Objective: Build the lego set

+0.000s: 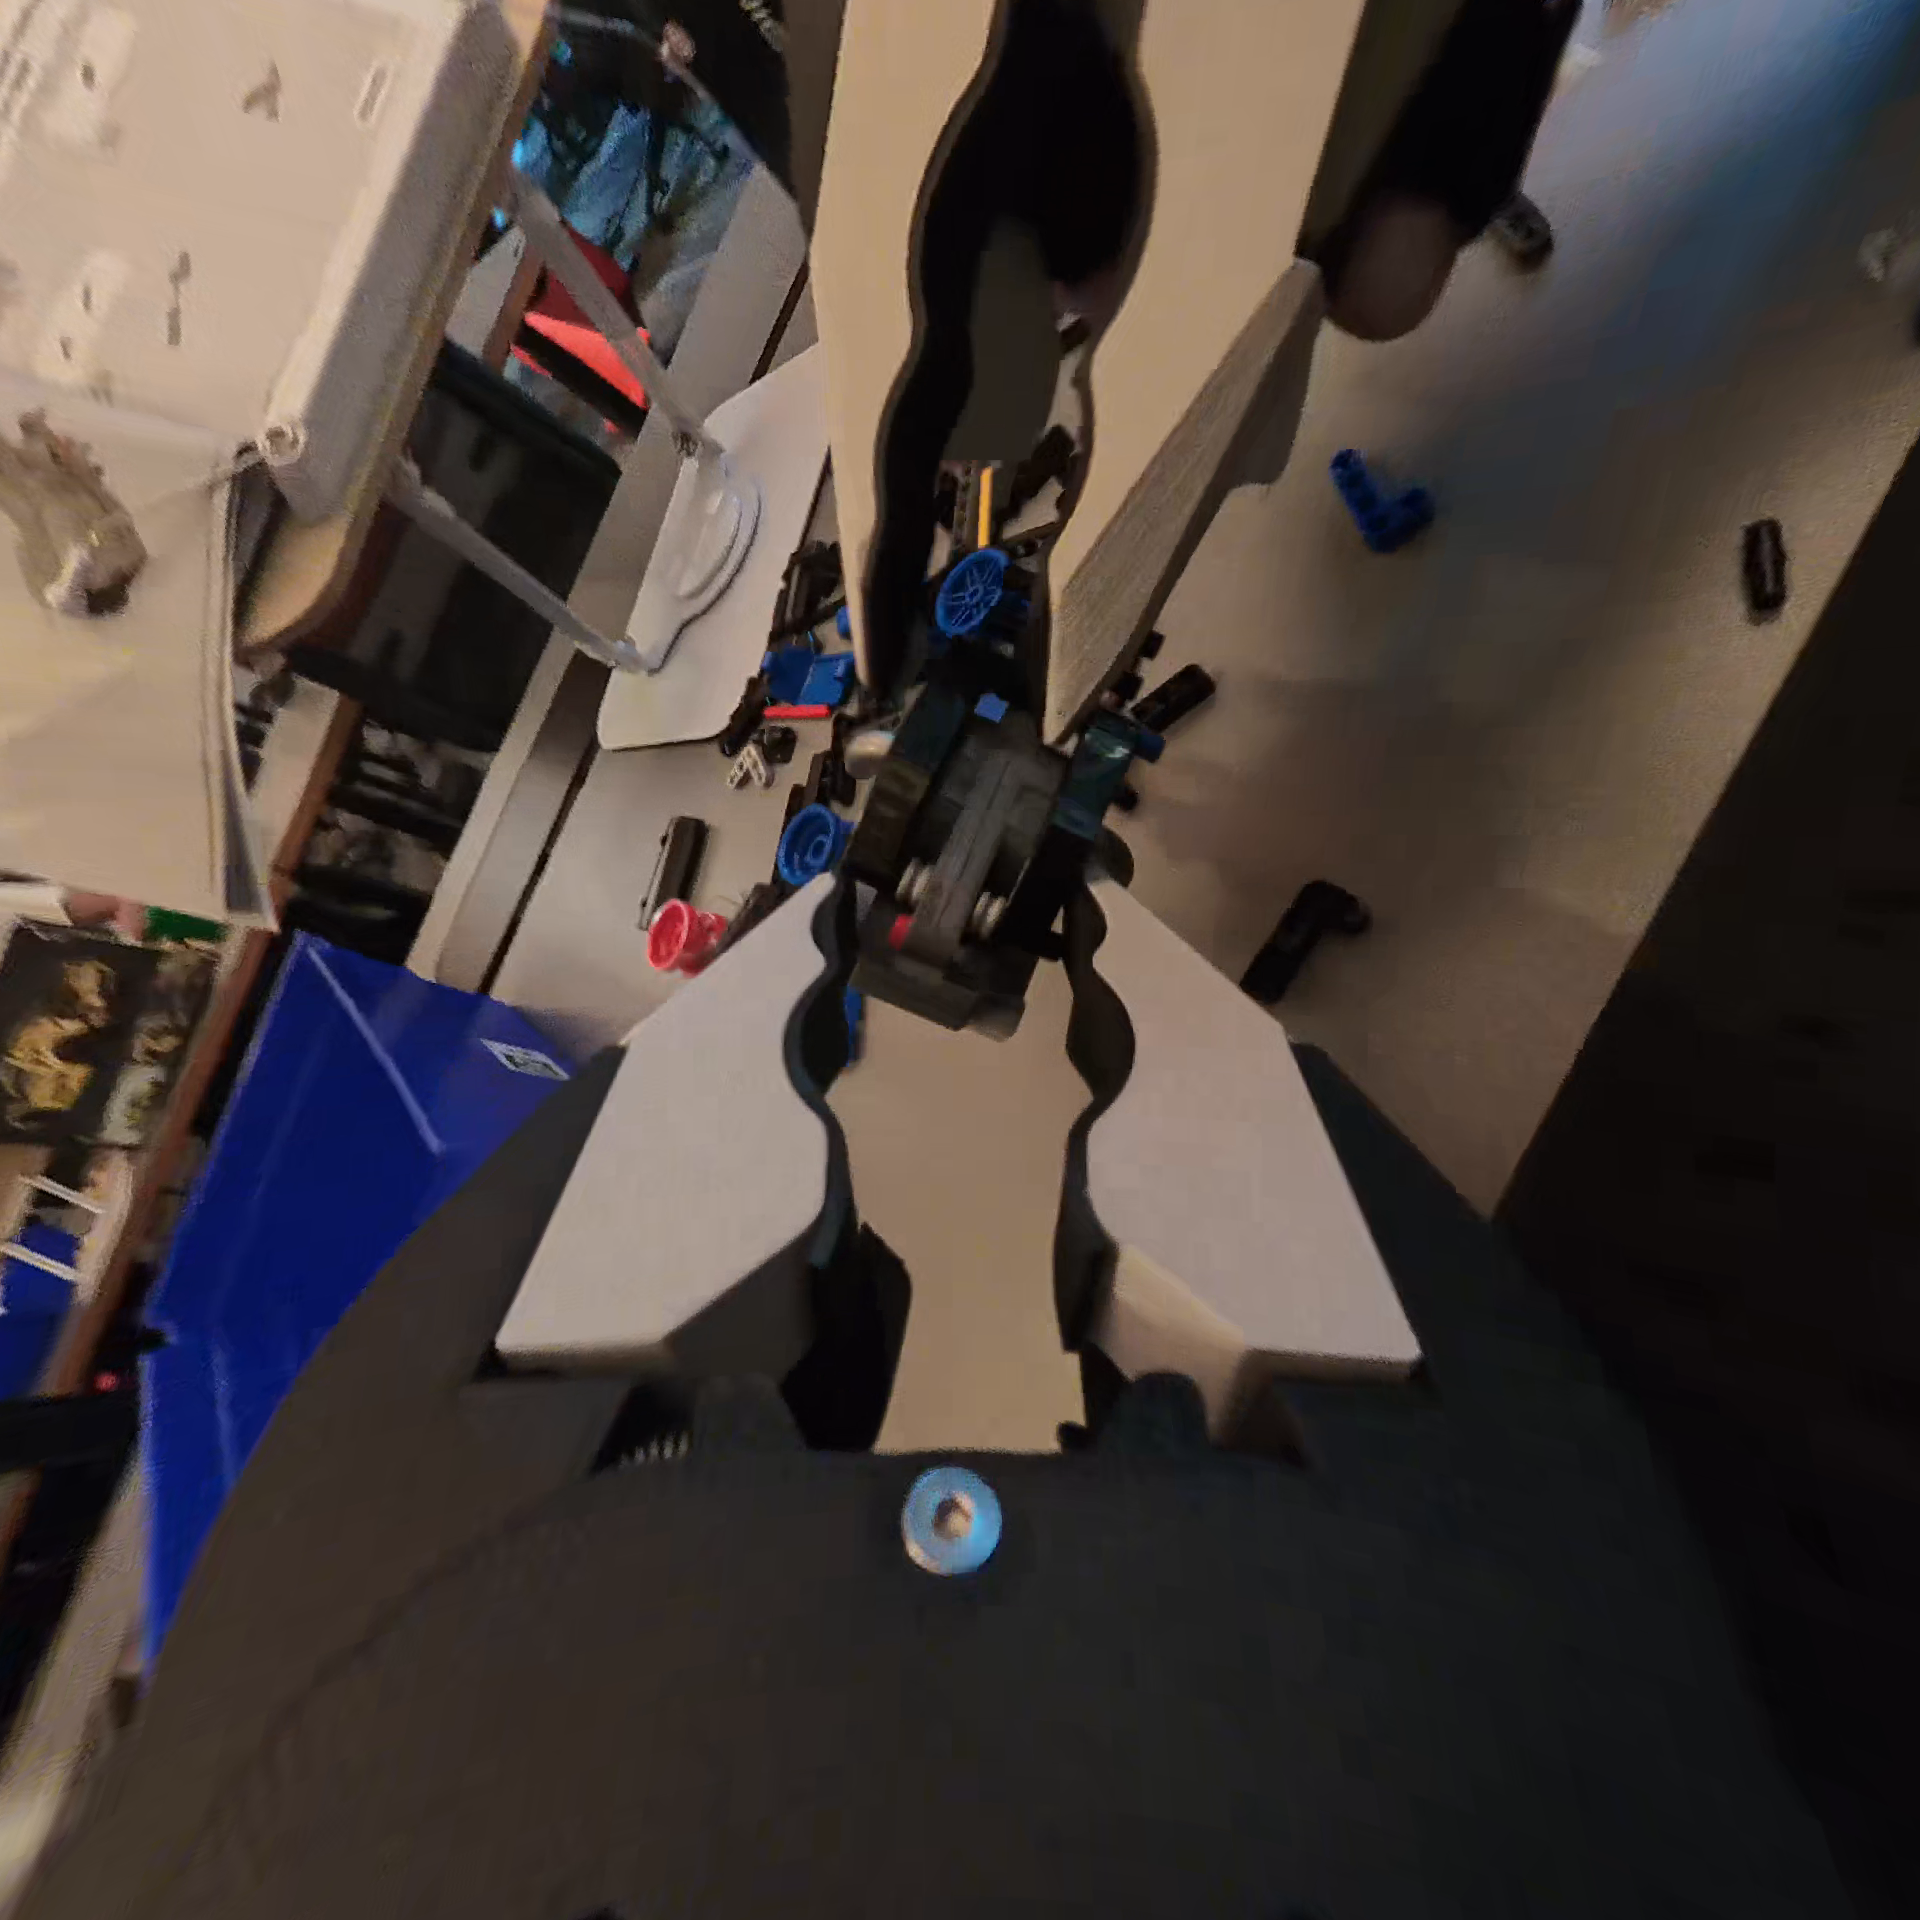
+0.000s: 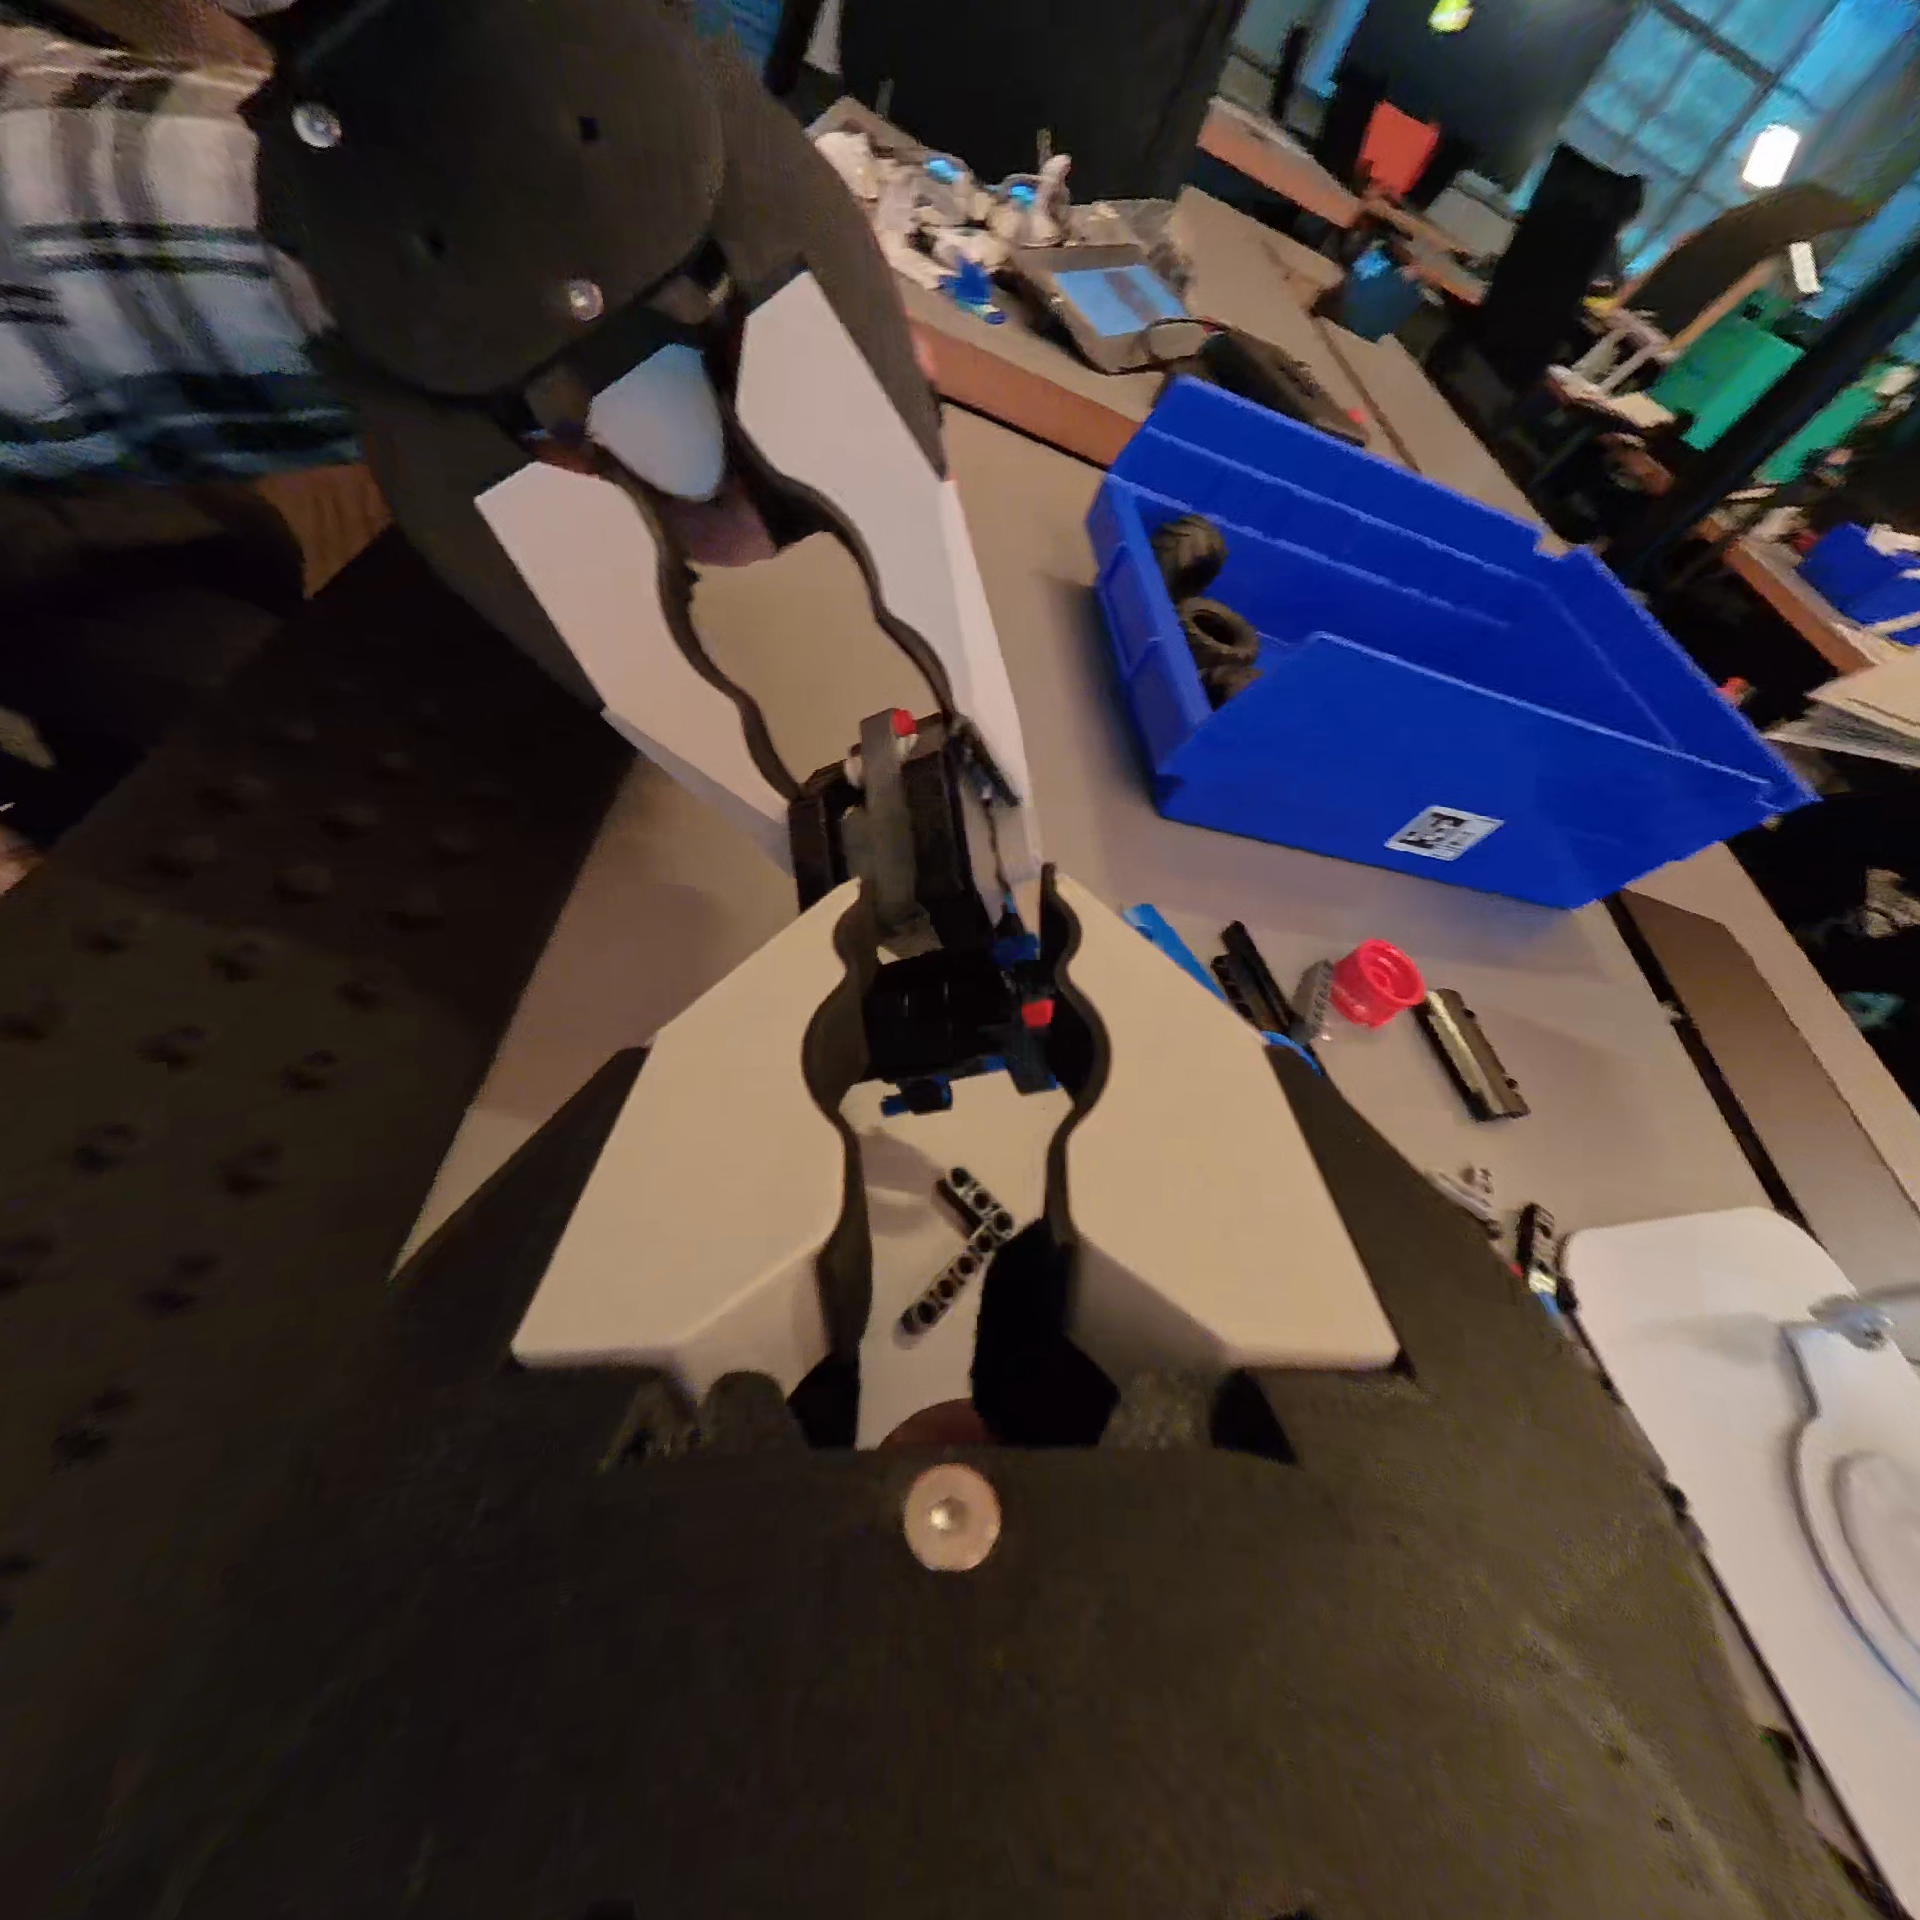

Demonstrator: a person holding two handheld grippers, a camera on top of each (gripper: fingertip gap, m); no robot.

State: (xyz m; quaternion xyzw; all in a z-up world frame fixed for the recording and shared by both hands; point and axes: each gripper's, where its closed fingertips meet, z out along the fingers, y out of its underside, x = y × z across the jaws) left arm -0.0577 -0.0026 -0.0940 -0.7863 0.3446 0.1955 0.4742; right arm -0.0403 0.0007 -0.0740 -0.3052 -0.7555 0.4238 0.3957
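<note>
The blue bin point(image 2: 1455, 727) stood far right on the grey table point(image 2: 1403, 925), tyres point(image 2: 1210, 608) unfitted inside it. I had the half-built black and blue model point(image 2: 935, 935) lifted between both tools: my left gripper point(image 1: 951, 904) clamped one end, my right gripper point(image 2: 951, 914) closed on the other. Loose beams point(image 2: 1475, 1049), a red hub point(image 2: 1374, 982) and a blue wheel point(image 1: 810, 844) lay unused, so I judged much remained.

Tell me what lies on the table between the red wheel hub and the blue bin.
Nothing: in the right wrist view, the grey table is bare between the red wheel hub and the blue bin.
</note>
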